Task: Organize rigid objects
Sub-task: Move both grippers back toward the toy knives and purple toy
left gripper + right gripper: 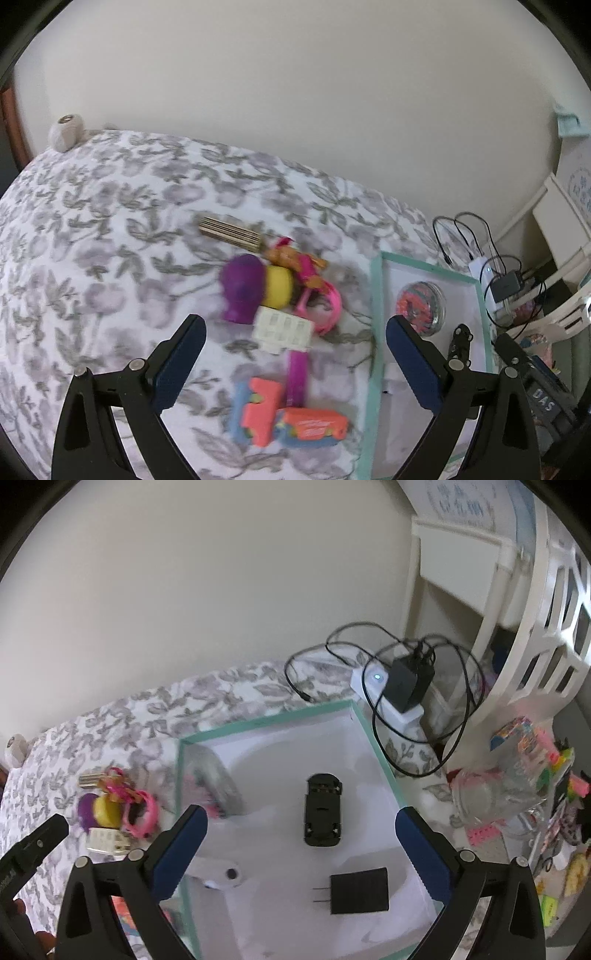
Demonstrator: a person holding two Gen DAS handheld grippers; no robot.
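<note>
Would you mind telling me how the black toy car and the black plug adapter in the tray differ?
The toy car is long with rounded ends and lies underside up; the plug adapter is a plain block with two prongs pointing left. The car sits farther back, the adapter nearer the right gripper. Both are black, inside the green-rimmed tray.

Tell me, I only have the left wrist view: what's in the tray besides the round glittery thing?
Observer: A black toy car lies mid-tray, underside up.
Operator: Anything nearer the camera?
Observer: A black plug adapter lies flat in front of the car, prongs pointing left.
Operator: Is the right gripper holding anything?
Observer: No, the right gripper is open above the tray, with nothing between its fingers.
</note>
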